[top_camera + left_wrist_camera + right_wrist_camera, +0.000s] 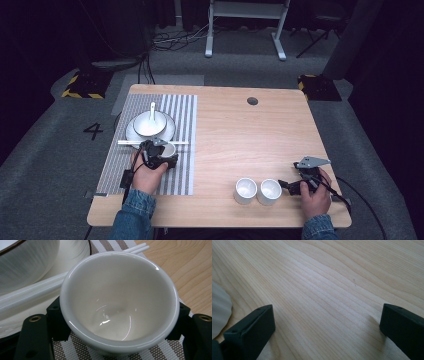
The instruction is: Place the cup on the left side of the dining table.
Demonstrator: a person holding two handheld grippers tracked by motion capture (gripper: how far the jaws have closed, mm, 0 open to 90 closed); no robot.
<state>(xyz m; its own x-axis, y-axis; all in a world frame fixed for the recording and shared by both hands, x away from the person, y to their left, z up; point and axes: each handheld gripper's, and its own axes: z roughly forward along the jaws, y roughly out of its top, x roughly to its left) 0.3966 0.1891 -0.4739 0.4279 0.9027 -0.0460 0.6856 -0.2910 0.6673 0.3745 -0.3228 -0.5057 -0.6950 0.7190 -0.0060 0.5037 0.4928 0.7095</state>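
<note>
A small white cup (168,148) (120,302) sits low over the striped placemat (180,175), and my left gripper (165,152) (120,312) is shut on it, one black jaw pressed to each side. Just behind it lie white chopsticks (131,142) (32,291), then a white bowl (149,123) (25,262) with a spoon (152,107) on a plate (169,131). Near the front right, my right gripper (289,186) (327,322) stands open over bare wood, just right of two white cups (245,190) (269,191). One cup's white edge (219,312) shows left of its jaws.
The wooden table (240,135) has a round cable hole (252,101) near its back edge. A white desk frame (245,30) stands on the floor beyond the table. The person's hands and denim sleeves come in at the front edge.
</note>
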